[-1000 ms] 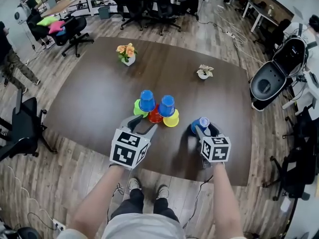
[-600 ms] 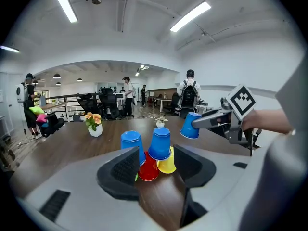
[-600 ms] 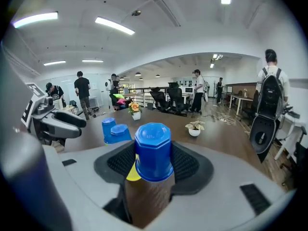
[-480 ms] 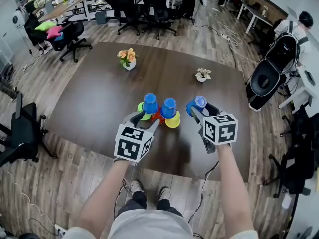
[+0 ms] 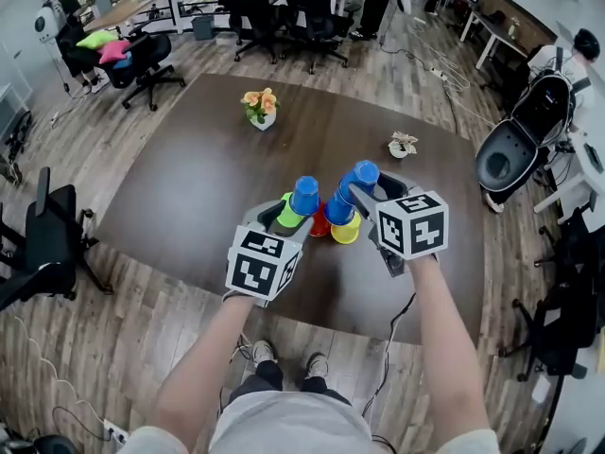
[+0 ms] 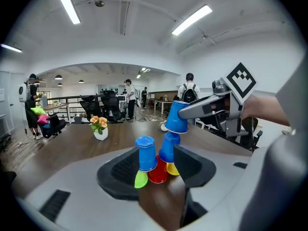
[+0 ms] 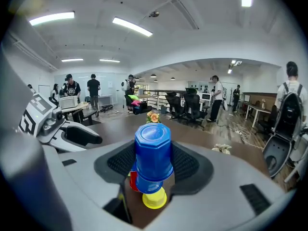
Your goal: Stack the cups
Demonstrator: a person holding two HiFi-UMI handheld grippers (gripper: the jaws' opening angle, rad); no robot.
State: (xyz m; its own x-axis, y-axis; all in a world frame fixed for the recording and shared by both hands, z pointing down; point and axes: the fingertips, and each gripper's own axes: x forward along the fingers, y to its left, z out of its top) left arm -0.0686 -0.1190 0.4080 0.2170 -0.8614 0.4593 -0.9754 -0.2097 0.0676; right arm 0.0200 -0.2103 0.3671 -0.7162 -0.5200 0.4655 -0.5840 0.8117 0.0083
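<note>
We see bright, even light from ceiling strip lights (image 6: 67, 4), which leave a soft sheen on the dark table (image 5: 189, 178). Fisheye lenses bend every edge, and the corners of both gripper views go black.

A red cup (image 5: 319, 225) stands between a green cup (image 5: 288, 214) on its left and a yellow cup (image 5: 346, 233) on its right. Inverted blue cups (image 5: 304, 195) rest over these. Up and right of the red cup, the right gripper (image 5: 371, 192) clasps a raised blue cup (image 5: 363, 175).

Cup cluster (image 5: 304, 197) blocks centre; table (image 5: 189, 187) left side bare; flowerpot (image 5: 262, 112) well behind
</note>
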